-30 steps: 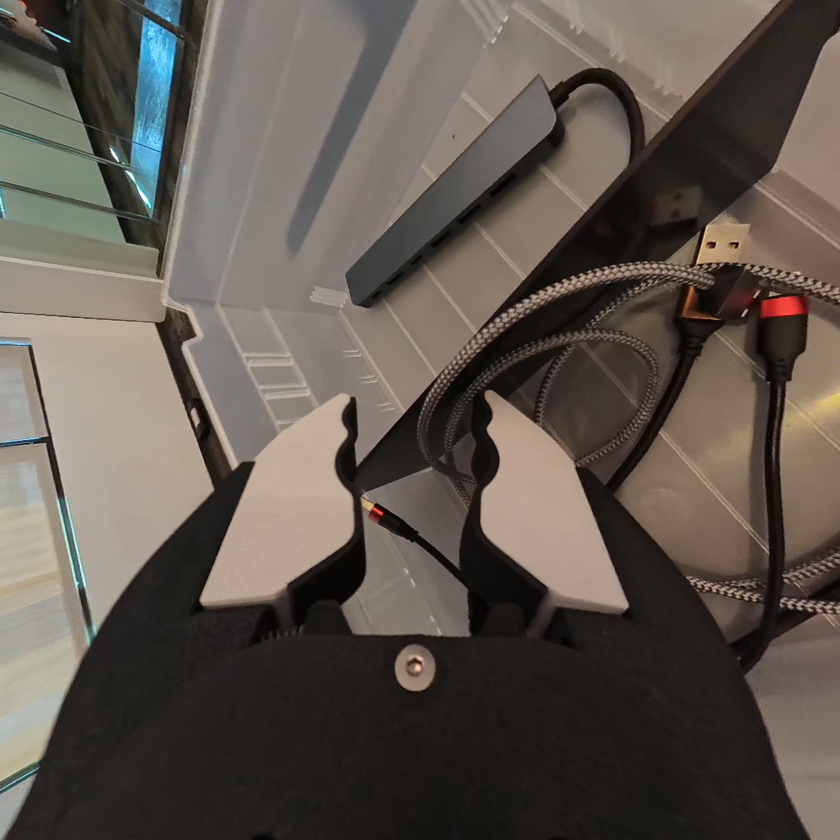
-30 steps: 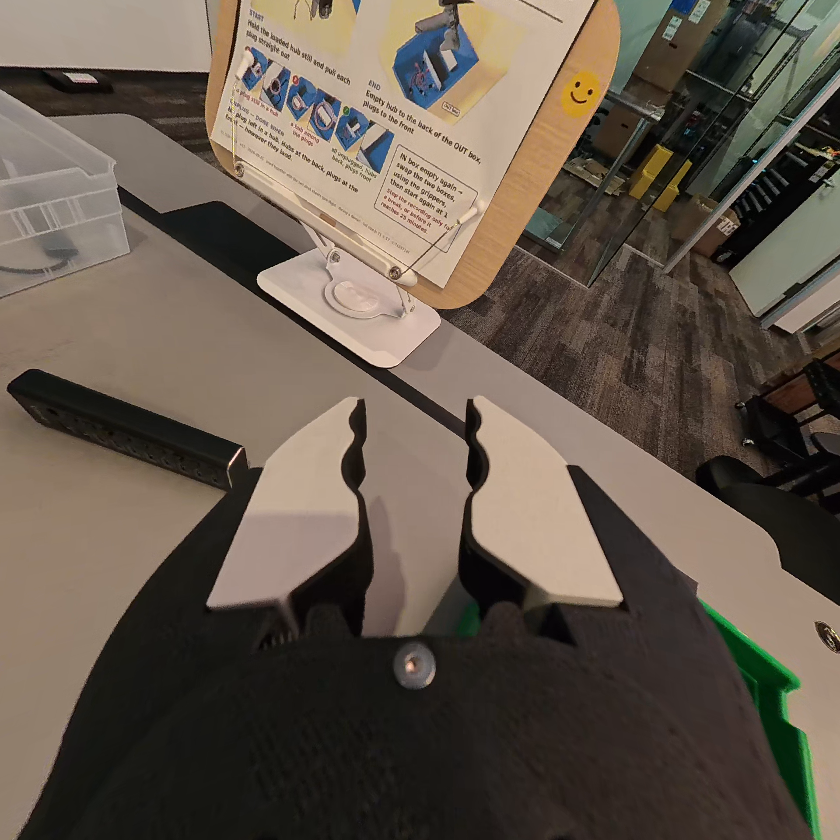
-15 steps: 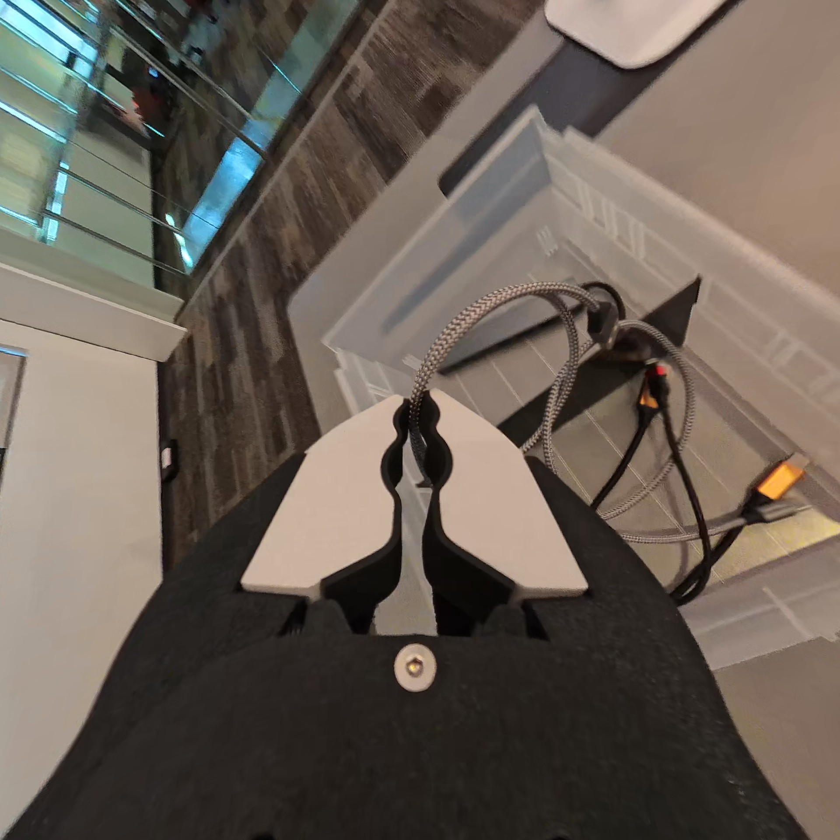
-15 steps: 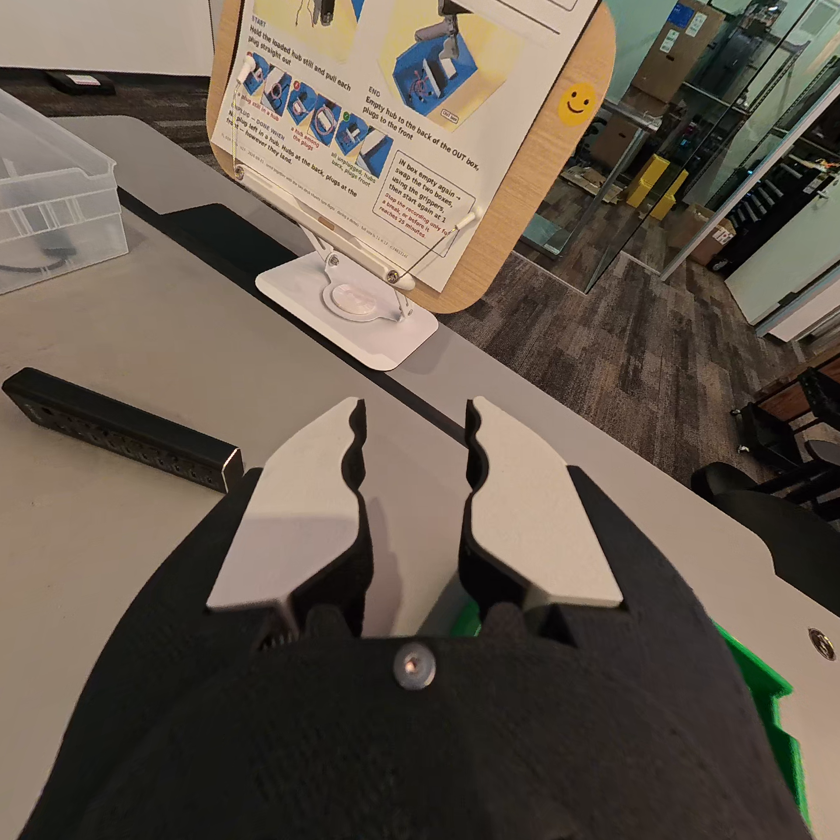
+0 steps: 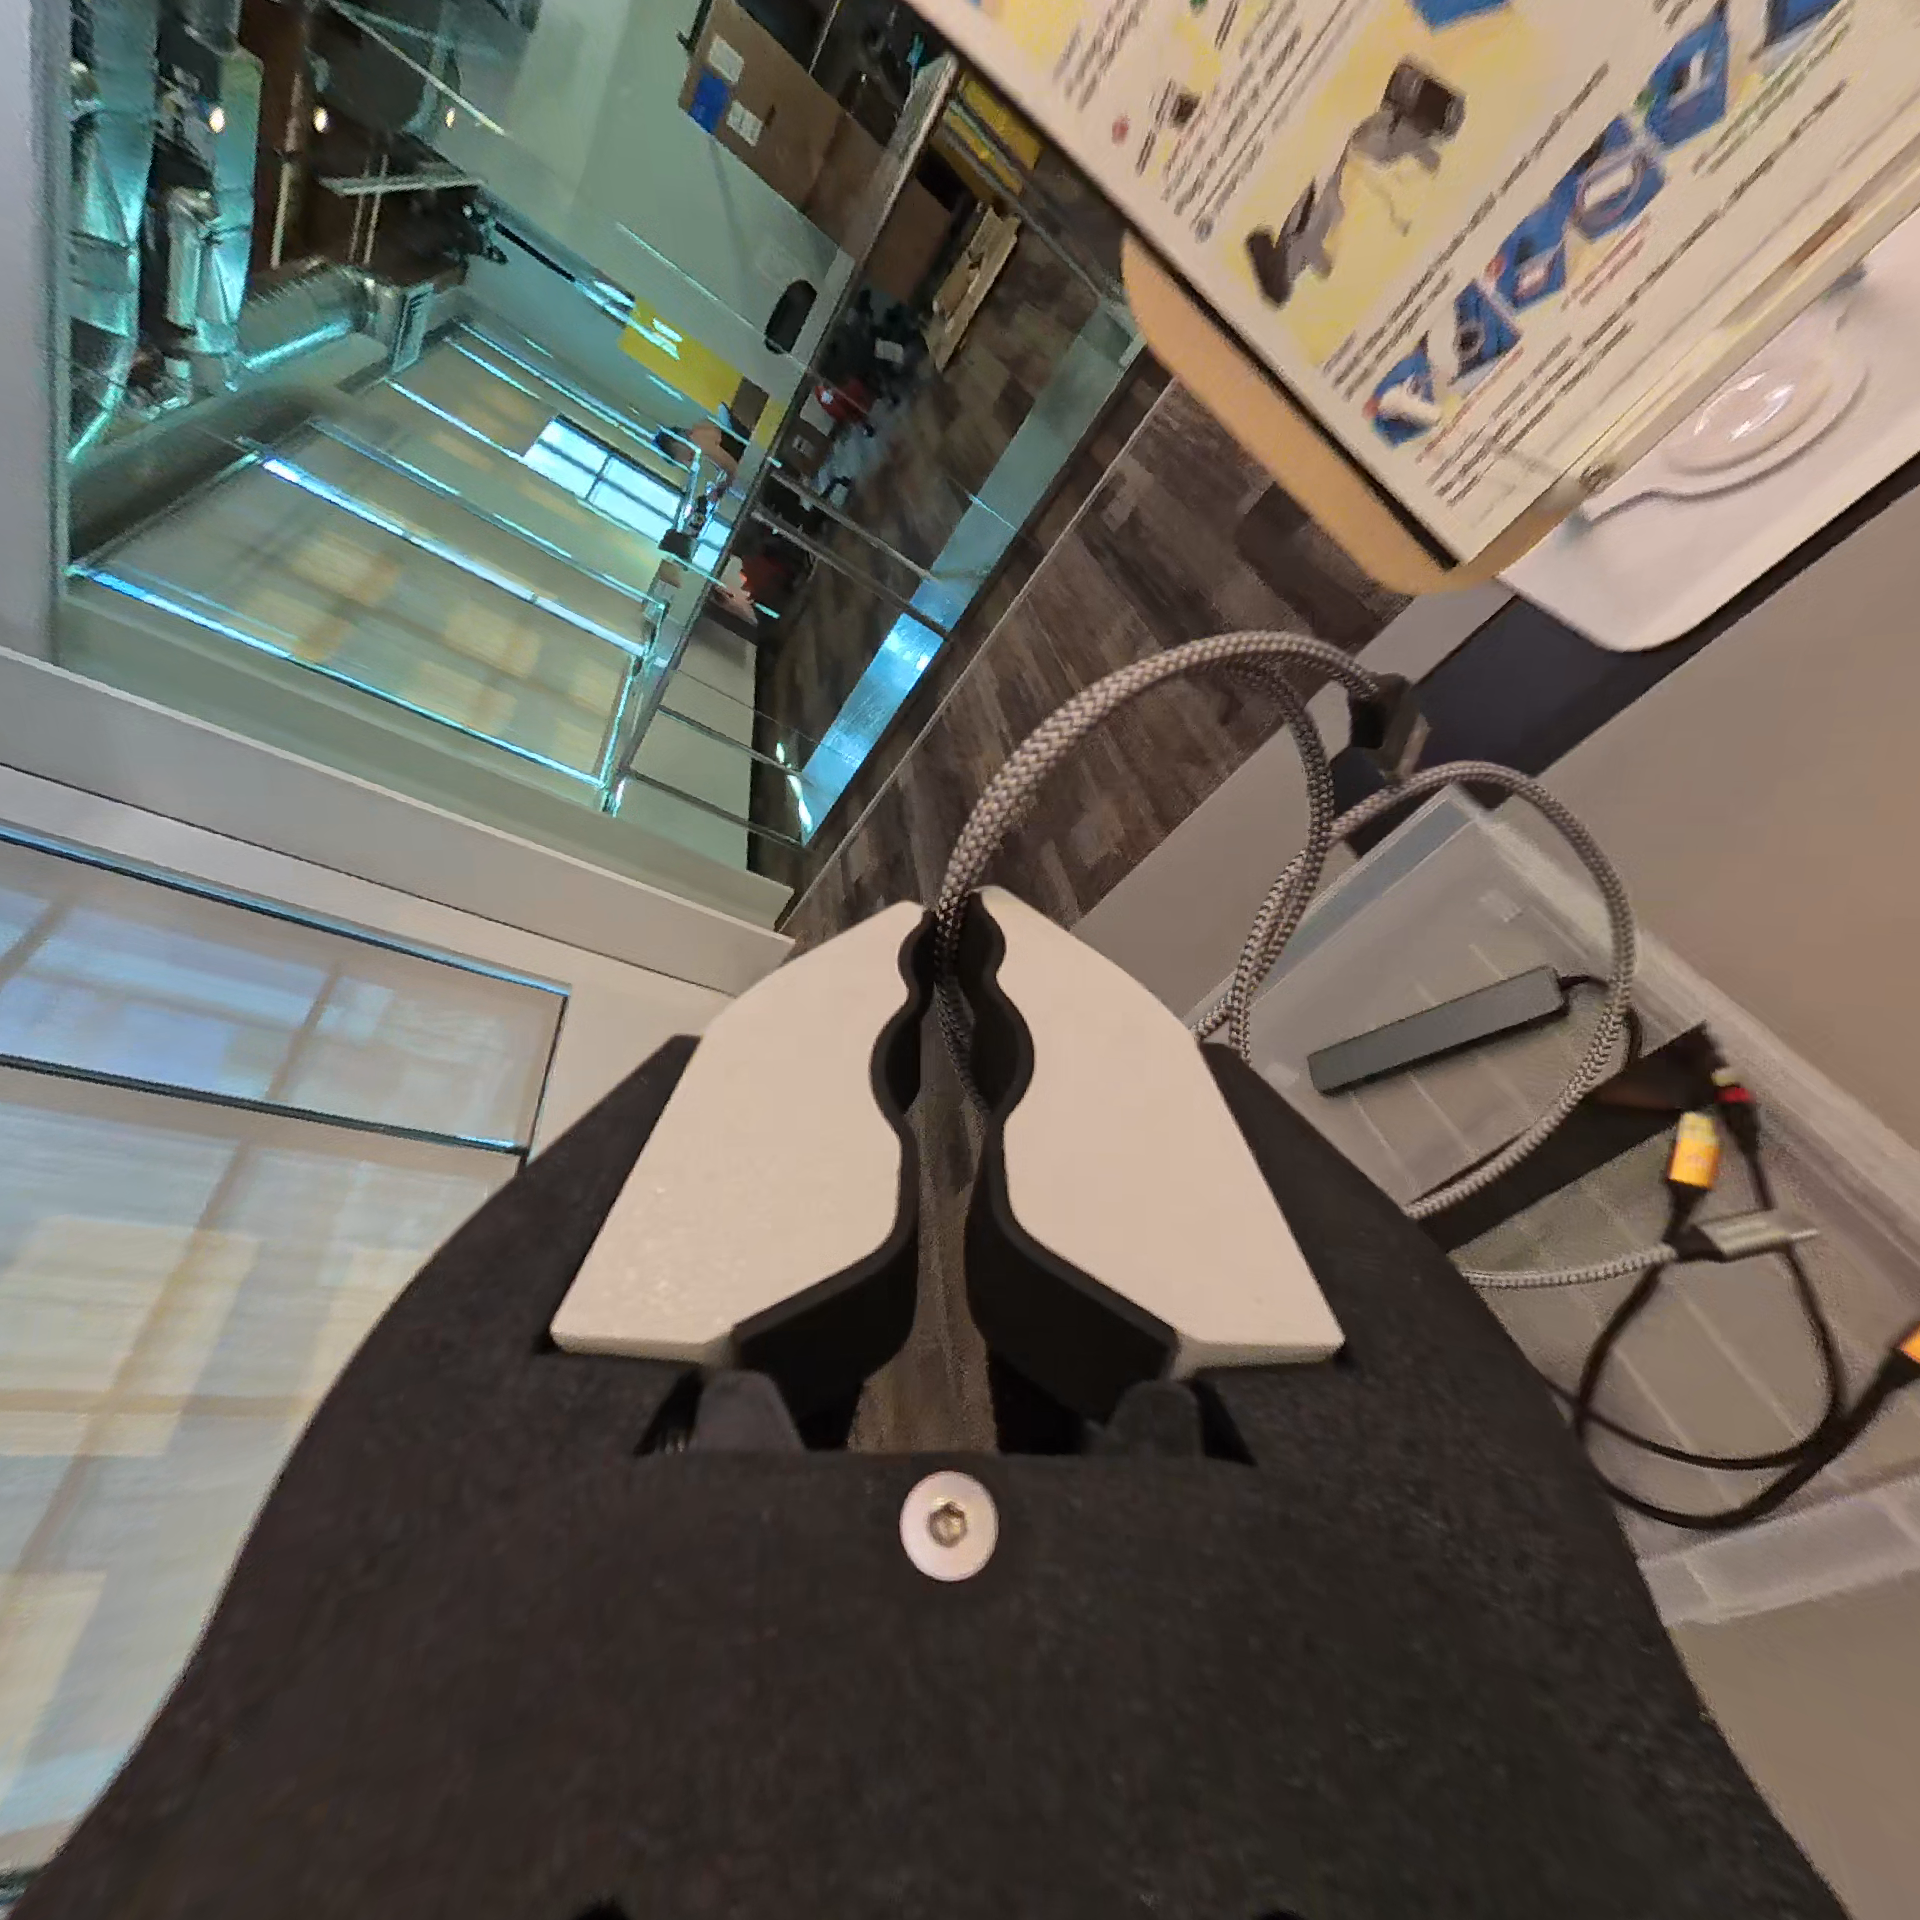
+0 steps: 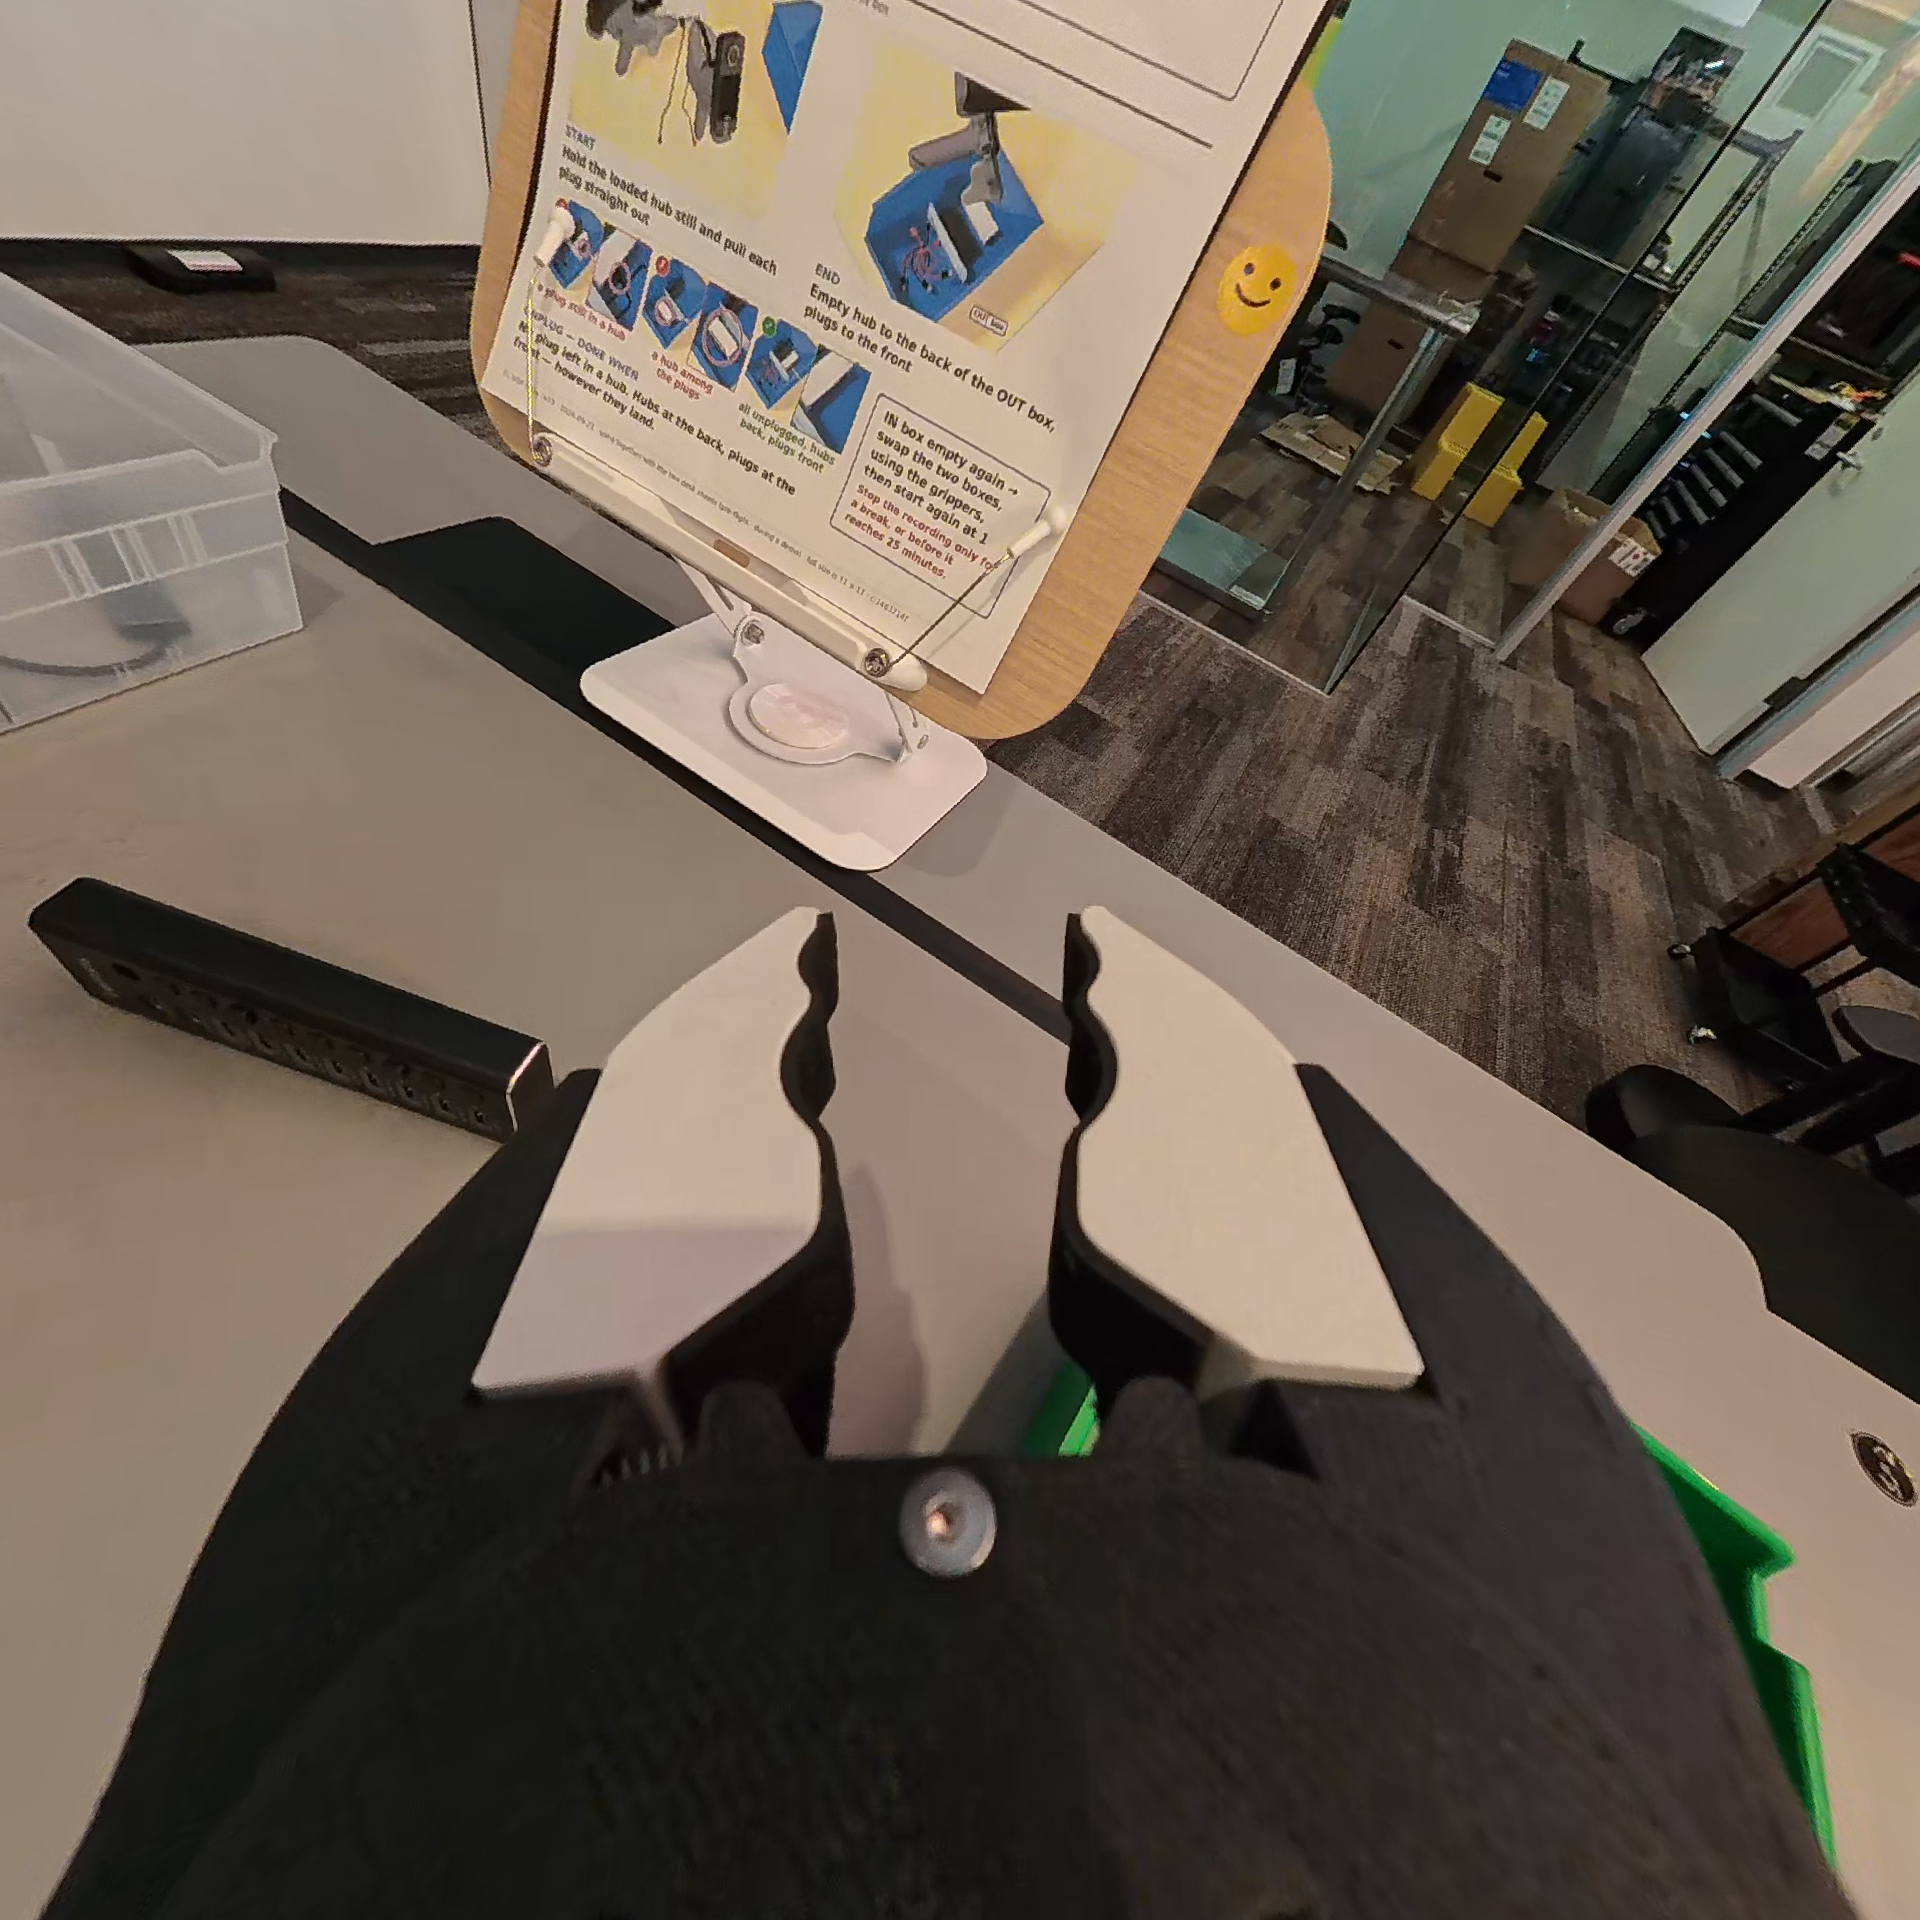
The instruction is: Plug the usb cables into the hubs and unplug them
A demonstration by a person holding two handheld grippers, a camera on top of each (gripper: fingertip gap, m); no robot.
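While the left wrist view is rolled sideways, the right wrist view is level; entries follow.

Left gripper (image 5: 954, 920): fingers pressed together on a grey braided cable (image 5: 1164, 675), pinched near the tips at frame centre.
Cable: arcs up and right from the tips, then loops down into a clear bin (image 5: 1455, 883) at right.
Bin: holds a grey hub (image 5: 1434, 1023) and loose plugs, 1 orange (image 5: 1691, 1148); blurred at lower right.
Right gripper (image 6: 948, 1023): fingers apart with a wide gap, nothing between them, over a grey table (image 6: 312, 790).
Black hub (image 6: 281, 1003): flat on the table, left of centre, its end just beside the left finger.
Instruction board (image 6: 894, 312): on a white stand, upper centre.
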